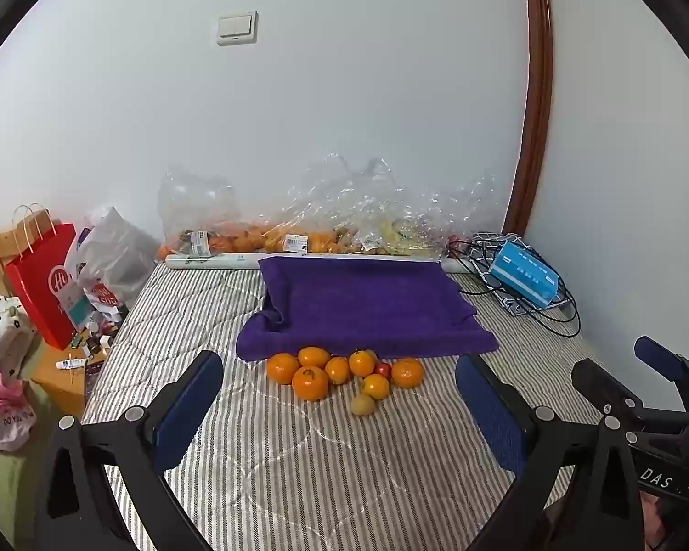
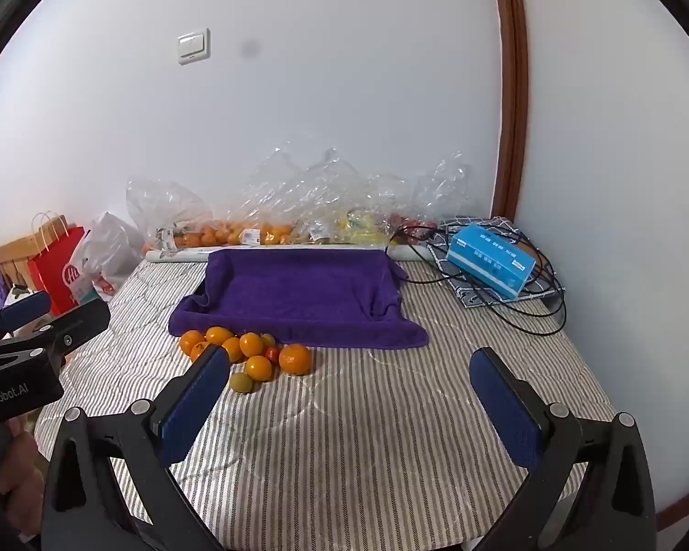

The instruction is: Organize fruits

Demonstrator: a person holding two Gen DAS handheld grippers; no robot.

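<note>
Just in front of the purple towel [image 1: 363, 303] on the bed [image 1: 298, 459] lies a heap of fruits [image 1: 340, 372]; both the left gripper [image 1: 340, 413] and right gripper [image 2: 349, 408] hover with fingers spread, holding nothing, probably ready to pick

Bare striped cover [image 1: 326, 468] lies open from the near edge to the fruit [image 1: 340, 374] — purple towel [image 1: 363, 303] behind it, cables [image 2: 505, 294] crowding the far right corner.

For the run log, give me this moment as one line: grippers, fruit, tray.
left hand-held gripper: open, empty | right hand-held gripper: open, empty | loose fruit: clustered on striped cover, before purple towel-lined tray | tray: no fruit
</note>
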